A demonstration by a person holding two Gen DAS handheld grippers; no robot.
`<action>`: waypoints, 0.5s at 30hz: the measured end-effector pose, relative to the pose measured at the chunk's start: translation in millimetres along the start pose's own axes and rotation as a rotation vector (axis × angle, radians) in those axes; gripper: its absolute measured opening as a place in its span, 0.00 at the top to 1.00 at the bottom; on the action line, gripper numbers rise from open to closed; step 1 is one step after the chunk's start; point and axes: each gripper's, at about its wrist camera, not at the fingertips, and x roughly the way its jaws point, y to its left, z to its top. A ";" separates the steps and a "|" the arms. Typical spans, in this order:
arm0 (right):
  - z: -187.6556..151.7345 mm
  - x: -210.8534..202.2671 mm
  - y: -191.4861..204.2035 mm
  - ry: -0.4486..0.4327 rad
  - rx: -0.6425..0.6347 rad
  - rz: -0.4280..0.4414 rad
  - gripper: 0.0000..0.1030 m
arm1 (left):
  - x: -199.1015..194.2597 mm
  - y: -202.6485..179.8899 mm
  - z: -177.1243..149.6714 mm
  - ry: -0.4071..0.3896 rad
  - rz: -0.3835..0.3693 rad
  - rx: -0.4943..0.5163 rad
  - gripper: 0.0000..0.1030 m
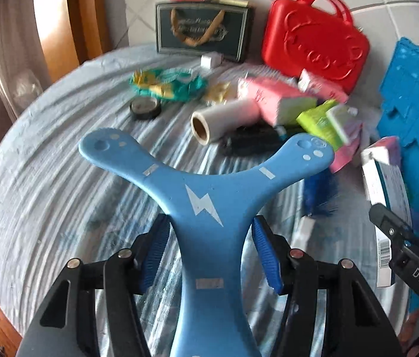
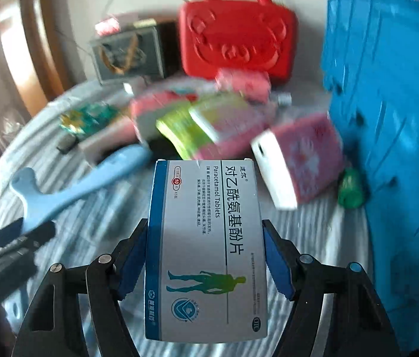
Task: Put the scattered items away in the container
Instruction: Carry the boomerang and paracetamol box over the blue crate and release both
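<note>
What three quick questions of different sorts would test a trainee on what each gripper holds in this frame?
1. True or false: the left gripper has its fingers on a red case.
2. Multiple choice: the right gripper holds A) a tape roll, B) a paracetamol tablet box, C) a green bottle.
3. Short answer: what large blue thing stands at the right edge of both views?

Key: 1 false, it grips the blue three-armed boomerang; the red case stands at the back. 2 B. 3 the blue crate.
</note>
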 end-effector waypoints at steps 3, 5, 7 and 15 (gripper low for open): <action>30.1 -18.6 8.0 -0.050 0.000 0.003 0.30 | -26.1 -1.5 11.3 -0.046 -0.020 0.018 0.45; 47.8 -33.8 18.8 -0.093 0.002 -0.006 0.30 | -48.1 -2.4 21.2 -0.086 -0.046 0.034 0.45; 61.5 -56.2 25.3 -0.136 0.003 -0.023 0.30 | -68.4 -4.2 31.8 -0.129 -0.069 0.057 0.45; 96.8 -169.8 31.7 -0.332 0.003 -0.108 0.30 | -157.9 -21.1 70.0 -0.309 -0.168 0.132 0.45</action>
